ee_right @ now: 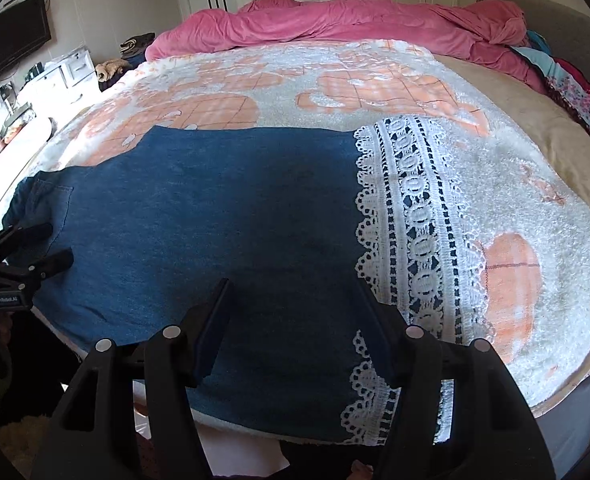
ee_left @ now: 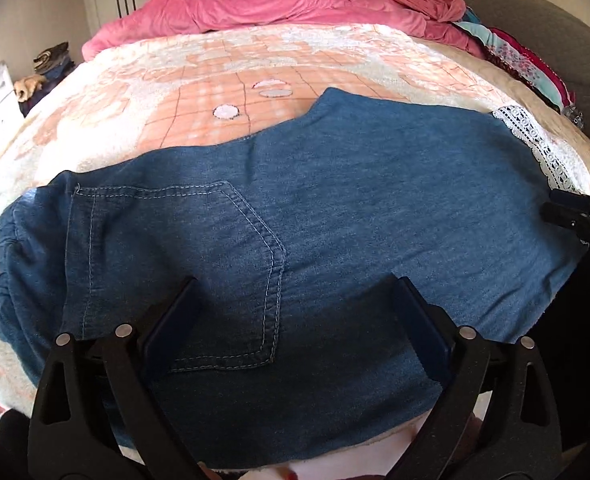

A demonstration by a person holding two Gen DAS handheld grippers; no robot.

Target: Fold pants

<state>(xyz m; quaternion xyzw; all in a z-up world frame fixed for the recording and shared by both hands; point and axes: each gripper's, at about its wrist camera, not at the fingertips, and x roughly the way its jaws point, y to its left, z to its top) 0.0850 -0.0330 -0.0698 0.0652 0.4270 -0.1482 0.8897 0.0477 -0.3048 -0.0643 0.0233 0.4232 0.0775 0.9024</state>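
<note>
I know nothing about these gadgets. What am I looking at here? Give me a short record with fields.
Setting: bed with a fluffy white-and-peach blanket
Garment: blue denim pants, laid flat on the blanket, folded lengthwise so the legs are stacked
Pocket: stitched patch pocket facing up, at the waist end
Trim: white lace hem band at the leg end
Far side: crumpled pink duvet
Left gripper: jaws wide open above the pocket area, holding nothing
Right gripper: jaws apart above the lace end, holding nothing
Fold progress: crosswise fold not yet made

Blue denim pants with white lace hem; peach-and-white checked blanket; pink duvet
</note>
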